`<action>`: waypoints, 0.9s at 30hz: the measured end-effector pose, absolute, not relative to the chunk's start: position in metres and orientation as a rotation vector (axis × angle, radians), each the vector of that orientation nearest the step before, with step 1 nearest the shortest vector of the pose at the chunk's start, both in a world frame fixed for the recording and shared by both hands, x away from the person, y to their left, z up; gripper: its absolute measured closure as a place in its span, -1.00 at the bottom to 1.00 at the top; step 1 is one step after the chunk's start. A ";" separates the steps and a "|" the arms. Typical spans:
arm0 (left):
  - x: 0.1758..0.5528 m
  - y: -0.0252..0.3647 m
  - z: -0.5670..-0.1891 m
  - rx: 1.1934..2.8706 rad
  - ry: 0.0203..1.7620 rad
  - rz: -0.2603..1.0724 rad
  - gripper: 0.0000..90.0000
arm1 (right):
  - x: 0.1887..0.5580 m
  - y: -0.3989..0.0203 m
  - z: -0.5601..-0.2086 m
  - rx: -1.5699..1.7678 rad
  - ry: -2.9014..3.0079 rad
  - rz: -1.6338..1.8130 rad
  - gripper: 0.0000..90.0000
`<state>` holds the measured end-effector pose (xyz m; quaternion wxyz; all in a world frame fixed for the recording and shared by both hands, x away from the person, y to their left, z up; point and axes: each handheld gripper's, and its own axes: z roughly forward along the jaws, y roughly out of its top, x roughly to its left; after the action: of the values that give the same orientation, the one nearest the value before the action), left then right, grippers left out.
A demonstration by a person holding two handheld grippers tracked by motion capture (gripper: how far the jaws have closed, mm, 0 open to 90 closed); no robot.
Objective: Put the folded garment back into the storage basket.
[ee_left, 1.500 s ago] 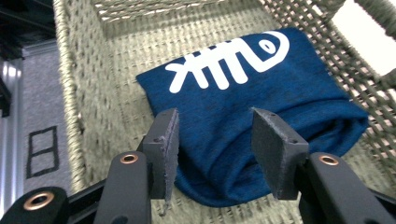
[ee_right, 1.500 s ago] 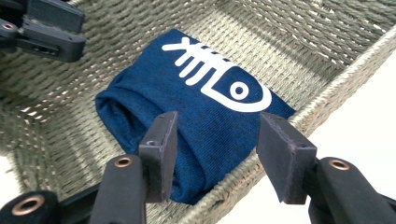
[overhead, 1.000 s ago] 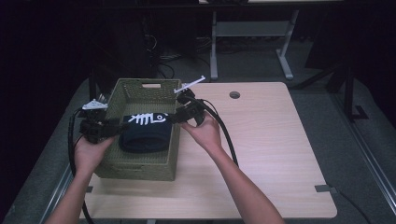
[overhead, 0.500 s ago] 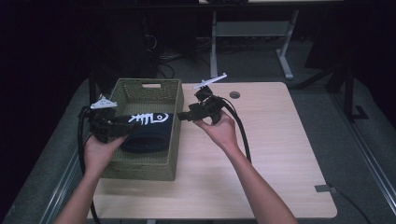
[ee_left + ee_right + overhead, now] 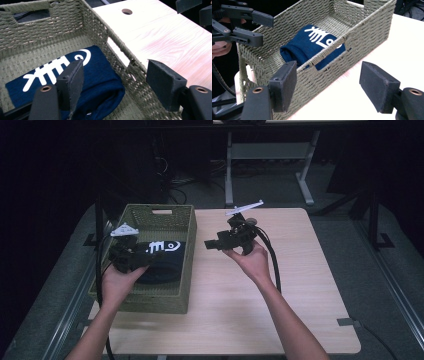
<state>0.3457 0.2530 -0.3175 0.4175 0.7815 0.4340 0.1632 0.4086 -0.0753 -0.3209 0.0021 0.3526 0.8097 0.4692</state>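
Folded navy shirt is lying inside my woven basket. Left hand-held gripper and right hand-held gripper: jaws just been opening, now apart, nothing between them.

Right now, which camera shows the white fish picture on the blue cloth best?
The left gripper view: the white fish print lies close and nearly whole on the folded blue cloth. The right gripper view shows the print partly behind the basket rim; the high view shows it small.

One basket — one folded shirt — two claws.
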 end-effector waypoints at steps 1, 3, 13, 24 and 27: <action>0.345 0.252 -0.317 1.962 1.084 0.412 -0.33 | 0.408 -0.078 -0.321 1.115 2.538 1.472 -0.35; 0.345 0.249 -0.316 1.966 1.077 0.413 -0.34 | 0.407 -0.083 -0.322 1.124 2.535 1.470 -0.36; 0.342 0.226 -0.317 1.959 1.049 0.401 -0.42 | 0.403 -0.110 -0.321 1.148 2.501 1.468 -0.38; 0.339 0.198 -0.317 1.966 0.993 0.385 -0.45 | 0.398 -0.138 -0.320 1.188 2.469 1.437 -0.39; 0.338 0.192 -0.317 1.969 0.980 0.380 -0.46 | 0.396 -0.147 -0.321 1.203 2.460 1.431 -0.39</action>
<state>0.3385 0.1919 -0.3174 0.4394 0.7923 0.3946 0.1531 0.3959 -0.1473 -0.3211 0.0260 0.3892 0.7960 0.4629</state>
